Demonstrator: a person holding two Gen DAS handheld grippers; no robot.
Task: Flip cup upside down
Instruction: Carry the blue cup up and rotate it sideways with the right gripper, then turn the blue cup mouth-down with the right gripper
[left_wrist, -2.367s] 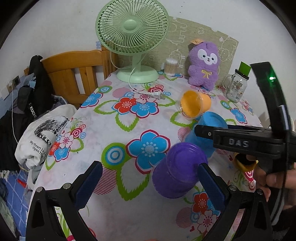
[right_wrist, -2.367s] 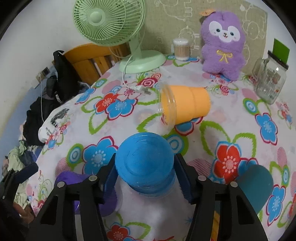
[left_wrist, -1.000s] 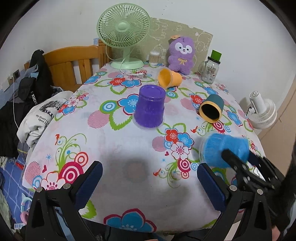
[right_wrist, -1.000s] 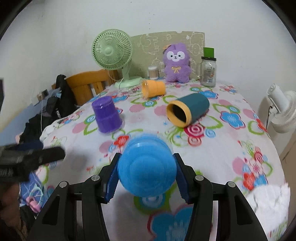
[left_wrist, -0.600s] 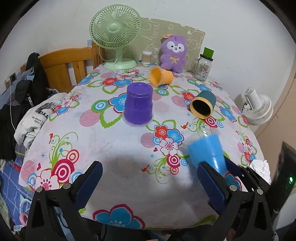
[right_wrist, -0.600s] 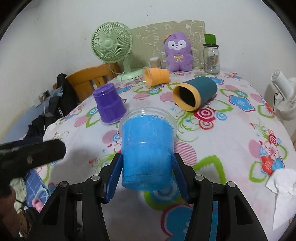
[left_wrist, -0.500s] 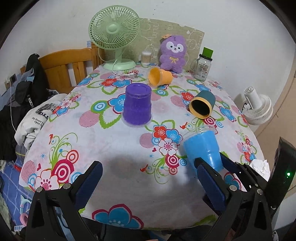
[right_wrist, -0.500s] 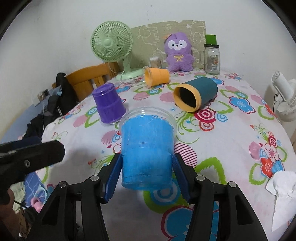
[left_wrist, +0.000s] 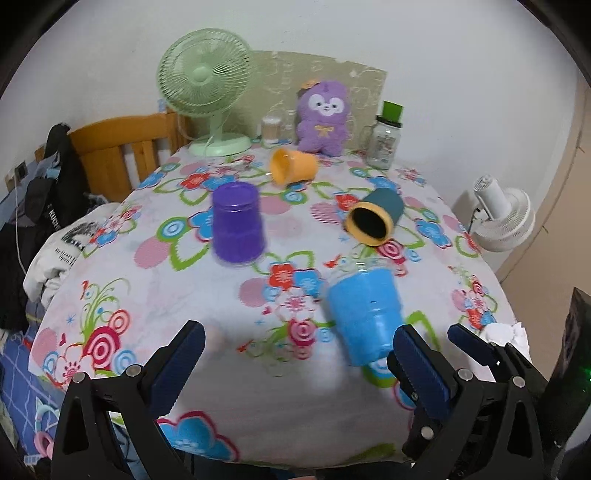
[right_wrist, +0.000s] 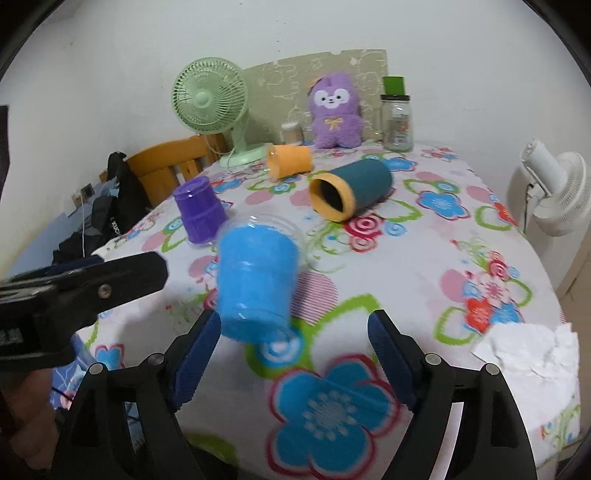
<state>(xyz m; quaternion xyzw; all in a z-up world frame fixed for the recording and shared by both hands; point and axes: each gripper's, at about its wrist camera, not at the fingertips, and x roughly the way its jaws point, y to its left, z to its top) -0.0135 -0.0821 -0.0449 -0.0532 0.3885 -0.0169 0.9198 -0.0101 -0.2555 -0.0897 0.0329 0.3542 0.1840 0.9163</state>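
Observation:
A blue cup (right_wrist: 256, 280) with a clear rim stands mouth-up and tilted on the flowered tablecloth; it also shows in the left wrist view (left_wrist: 364, 314). My right gripper (right_wrist: 295, 354) is open, its left finger close to the cup's base, no longer clamping it. My left gripper (left_wrist: 295, 363) is open and empty over the table's near edge. A purple cup (left_wrist: 236, 221) stands upside down. A teal cup (left_wrist: 375, 218) and an orange cup (left_wrist: 291, 166) lie on their sides.
A green fan (left_wrist: 207, 88), a purple plush (left_wrist: 323, 118), a glass jar (left_wrist: 384, 136) and a cotton-swab tub (left_wrist: 271, 129) line the back of the table (left_wrist: 184, 295). A crumpled tissue (right_wrist: 524, 347) lies at the right edge. A wooden chair with clothes stands left; a white fan stands right.
My right gripper has opened and let go of the blue cup, which now leans left on the table. Earlier the cup was turned from base-toward-camera to mouth-up. The left gripper stays open.

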